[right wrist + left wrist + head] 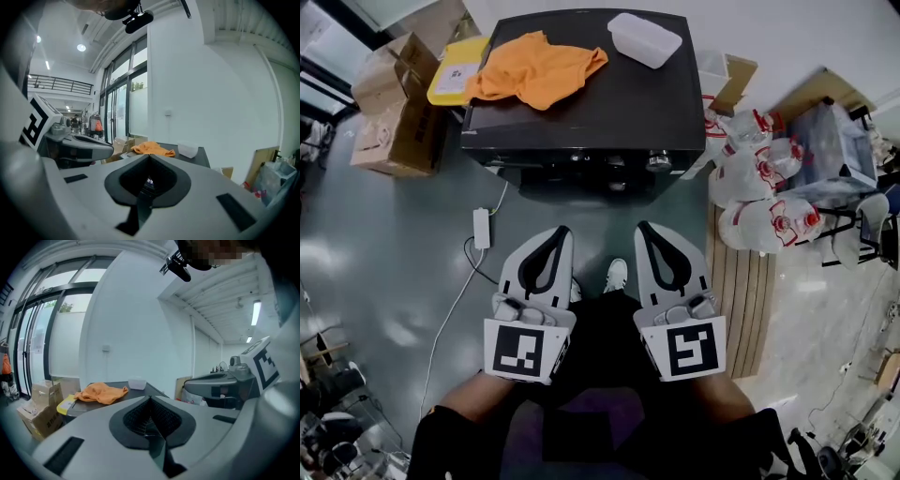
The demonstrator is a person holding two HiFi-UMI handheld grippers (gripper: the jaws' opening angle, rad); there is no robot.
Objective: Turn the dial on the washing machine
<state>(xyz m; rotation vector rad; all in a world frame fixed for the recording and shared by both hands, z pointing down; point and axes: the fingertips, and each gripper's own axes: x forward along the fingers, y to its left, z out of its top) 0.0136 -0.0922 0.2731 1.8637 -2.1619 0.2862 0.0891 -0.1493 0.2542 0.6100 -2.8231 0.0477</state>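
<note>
Head view: left tool (561, 232), right tool (645, 228) closed, empty before boxy black washer (619, 108)

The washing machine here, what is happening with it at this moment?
A person stands facing the black washing machine, holding a gripper in each hand. The left gripper and the right gripper are both shut and empty, held low, short of the machine. The dial on its front panel is not yet touched. An orange cloth and a clear plastic box lie on top.

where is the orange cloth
In the head view the orange cloth lies on top of the washing machine, toward its left, the clear plastic container to its right.
</note>
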